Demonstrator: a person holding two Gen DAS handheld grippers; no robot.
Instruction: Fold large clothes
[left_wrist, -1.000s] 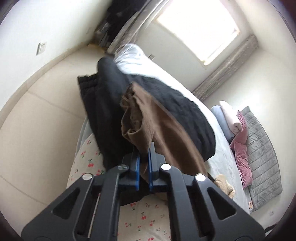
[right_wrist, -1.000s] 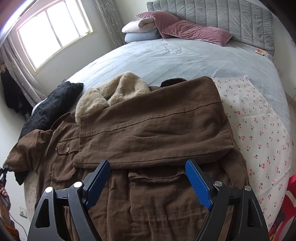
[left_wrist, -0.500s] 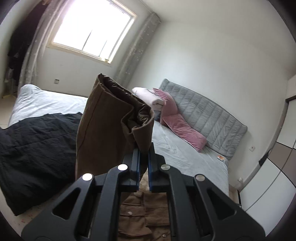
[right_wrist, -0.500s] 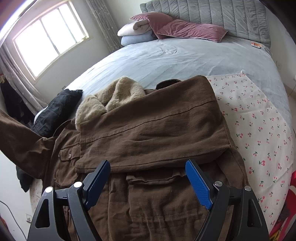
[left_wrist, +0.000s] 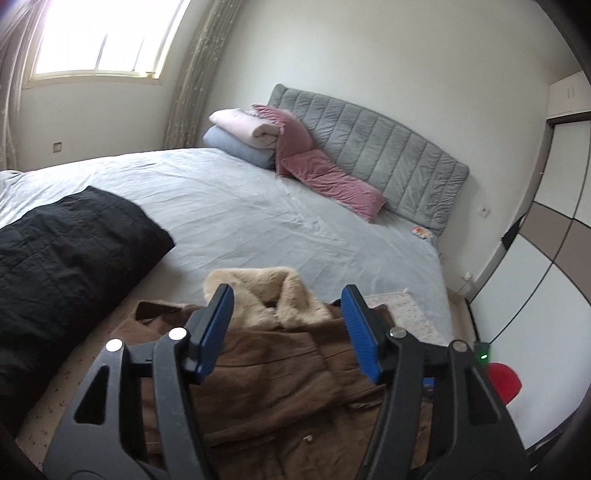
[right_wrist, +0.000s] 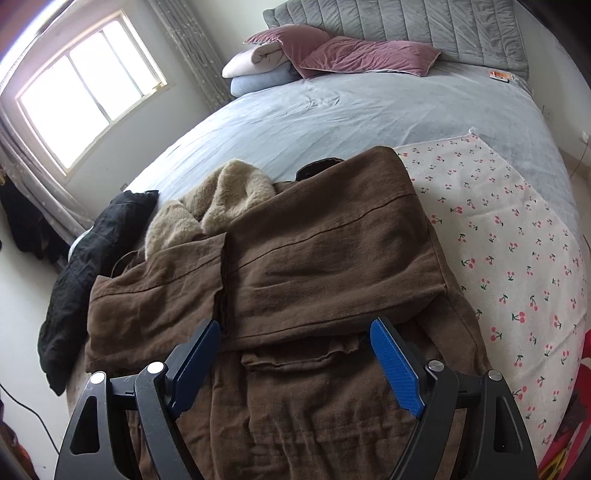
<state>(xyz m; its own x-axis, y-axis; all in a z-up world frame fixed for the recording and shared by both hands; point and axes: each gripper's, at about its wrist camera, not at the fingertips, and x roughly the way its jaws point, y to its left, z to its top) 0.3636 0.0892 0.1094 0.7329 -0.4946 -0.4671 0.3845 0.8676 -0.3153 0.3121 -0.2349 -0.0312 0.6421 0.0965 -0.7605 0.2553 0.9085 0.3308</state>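
A brown jacket (right_wrist: 317, 258) with a beige fleece collar (right_wrist: 225, 199) lies on the bed, both sleeves folded across its front. It also shows in the left wrist view (left_wrist: 273, 376), collar (left_wrist: 266, 295) towards the headboard. My left gripper (left_wrist: 288, 299) is open and empty, just above the jacket below the collar. My right gripper (right_wrist: 295, 332) is open and empty above the jacket's lower front, near a pocket flap (right_wrist: 299, 354).
A black quilted garment (left_wrist: 62, 243) lies left of the jacket. A cherry-print cloth (right_wrist: 509, 236) lies under and right of it. Pink pillows (left_wrist: 325, 173), folded blankets (left_wrist: 243, 136) and a grey headboard (left_wrist: 388, 155) stand at the far end.
My left gripper swung the left sleeve up and over onto the jacket's front, then opened and let it go. The right gripper stayed open and nearly still.
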